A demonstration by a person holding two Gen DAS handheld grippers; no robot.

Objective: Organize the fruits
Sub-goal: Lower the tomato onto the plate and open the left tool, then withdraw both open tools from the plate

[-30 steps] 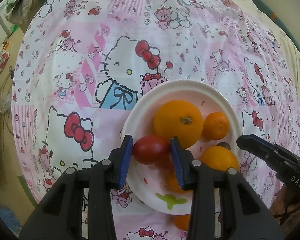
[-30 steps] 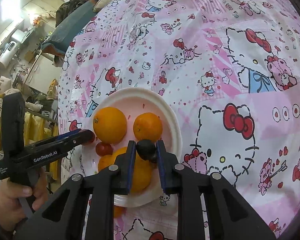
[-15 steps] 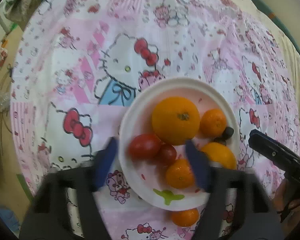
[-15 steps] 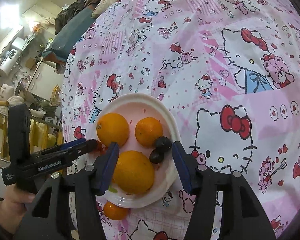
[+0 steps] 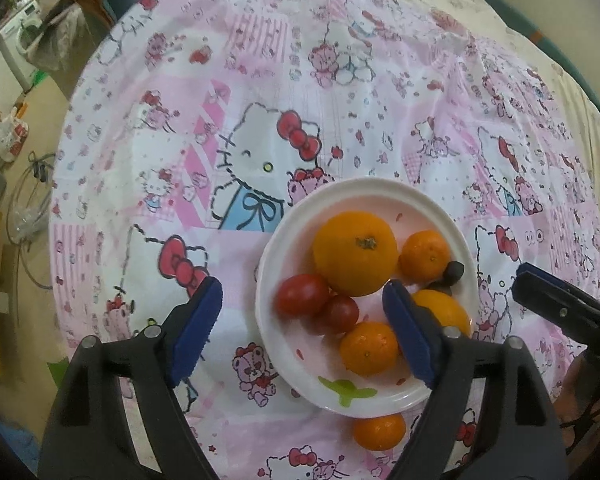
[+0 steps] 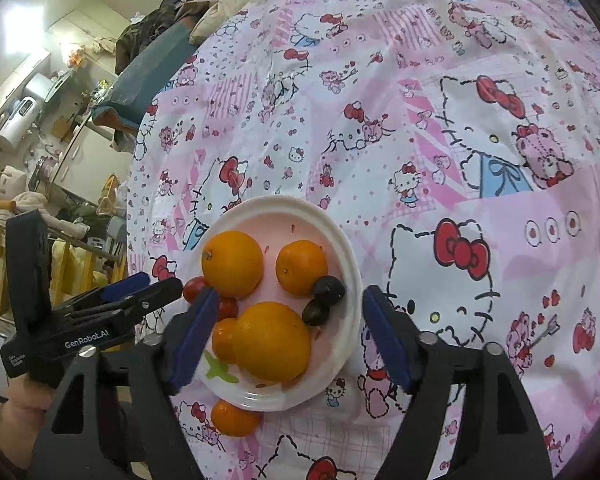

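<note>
Left wrist view: the left gripper (image 5: 302, 330) hangs over the near side of the white plate (image 5: 440, 208) with its fingers spread wide and gripping nothing. On the plate lie a large orange (image 5: 354, 252), two tomatoes (image 5: 302, 294), smaller oranges and two dark plums (image 6: 328, 290). One small orange (image 5: 380, 426) sits on the surface, touching the plate's near rim. The right gripper (image 6: 290, 336) is likewise wide apart and empty.

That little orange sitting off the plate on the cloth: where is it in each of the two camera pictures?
Left wrist view: the small orange lies at bottom centre, just below the plate's near rim.
Right wrist view: the same fruit is at lower left, below the rim.
Shared landmark: the green mark on the white plate.
</note>
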